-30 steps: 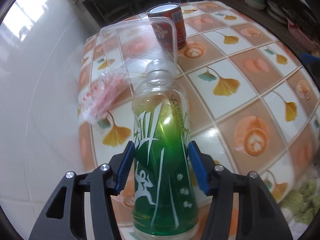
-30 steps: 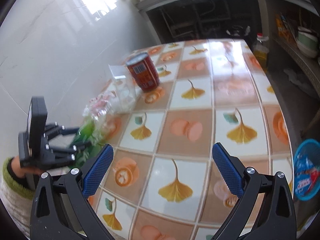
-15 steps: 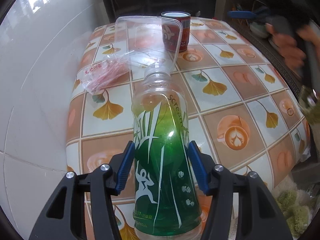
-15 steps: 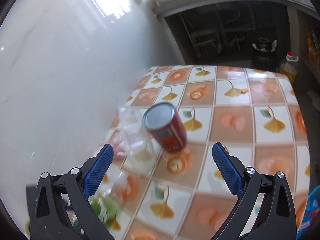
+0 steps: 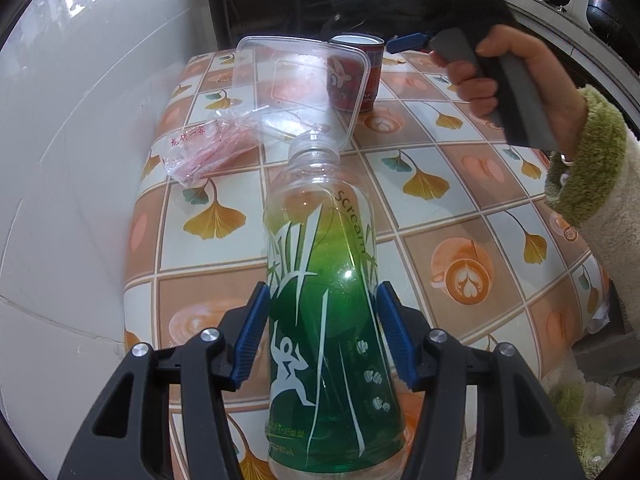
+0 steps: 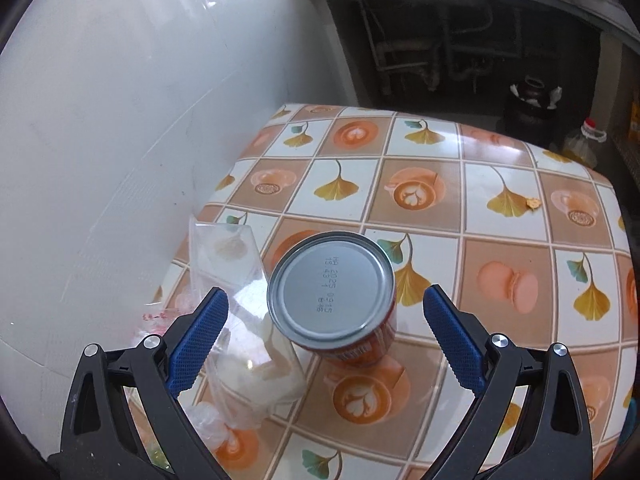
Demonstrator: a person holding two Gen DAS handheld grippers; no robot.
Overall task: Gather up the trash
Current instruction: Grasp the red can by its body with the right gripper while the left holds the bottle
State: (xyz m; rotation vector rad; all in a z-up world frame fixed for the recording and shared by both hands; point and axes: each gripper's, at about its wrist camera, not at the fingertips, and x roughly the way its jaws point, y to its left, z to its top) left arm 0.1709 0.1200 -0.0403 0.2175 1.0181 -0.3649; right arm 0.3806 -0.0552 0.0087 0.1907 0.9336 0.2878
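Green bottle (image 5: 324, 312): "Scream" printed down the side nr the shoulder; white figure graphic lower down; small print at the base too small to read; red can (image 6: 334, 298), silver top: stamped code "HA 2025 0915", 2nd line approx "15 48 1" + chars I can't make out; can's side label (image 5: 352, 84) not legible; plastic bag (image 5: 208, 148): red Chinese chars, too blurred to read.

Right gripper (image 6: 324, 338): now over the red can (image 6: 334, 300), jaws wide on either side without touching; a second ago it was back over bare tablecloth. Right hand (image 5: 494, 76): newly in the left wrist view, just beside the can.
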